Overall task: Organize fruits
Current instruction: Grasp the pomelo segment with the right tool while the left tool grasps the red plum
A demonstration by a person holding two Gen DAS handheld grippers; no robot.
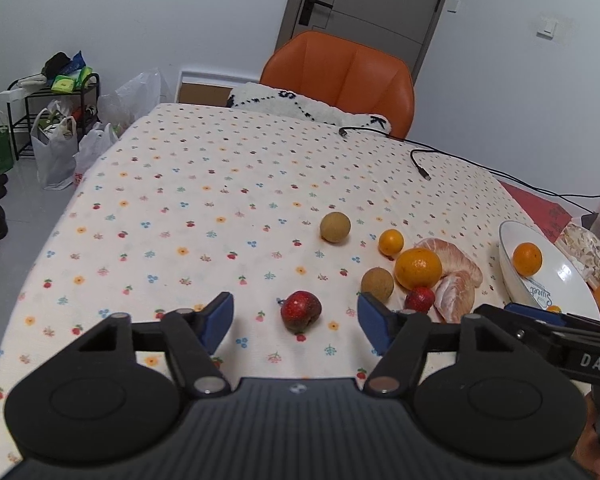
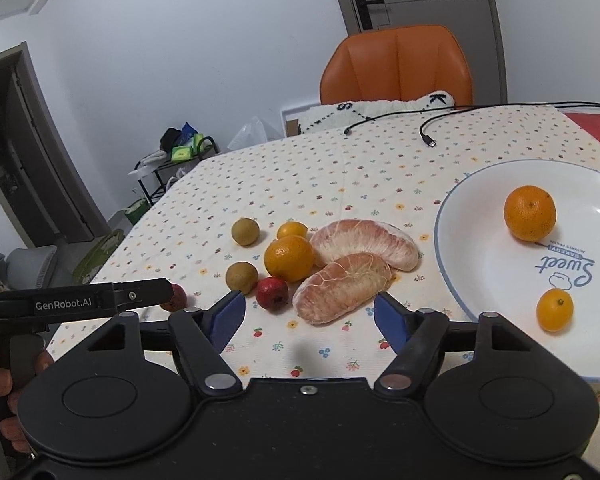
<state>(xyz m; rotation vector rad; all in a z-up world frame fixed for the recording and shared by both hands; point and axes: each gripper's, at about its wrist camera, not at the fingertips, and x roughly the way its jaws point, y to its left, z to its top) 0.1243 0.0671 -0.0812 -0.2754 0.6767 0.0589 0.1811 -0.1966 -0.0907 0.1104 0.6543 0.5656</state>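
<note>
On the flowered tablecloth (image 1: 180, 208), the left gripper (image 1: 296, 316) gapes wide around a lone red fruit (image 1: 301, 309); to its right lie two brown fruits (image 2: 242, 276), an orange (image 2: 289, 258) and two peeled pomelo pieces (image 2: 342, 286); the right gripper (image 2: 310, 314), also spread wide, frames the nearer piece; far right, a white plate (image 2: 500, 320) holds a mandarin (image 2: 530, 213) and a small kumquat (image 2: 555, 309), its right edge cut off.

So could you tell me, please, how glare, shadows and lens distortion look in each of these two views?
Left wrist view: strong fisheye bend, dark corners, the table edge bowed; a soft shadow beside the red fruit. Right wrist view: the same bending, small bright glare streaks on the white plate, faint shadows under the peeled pomelo segments.
</note>
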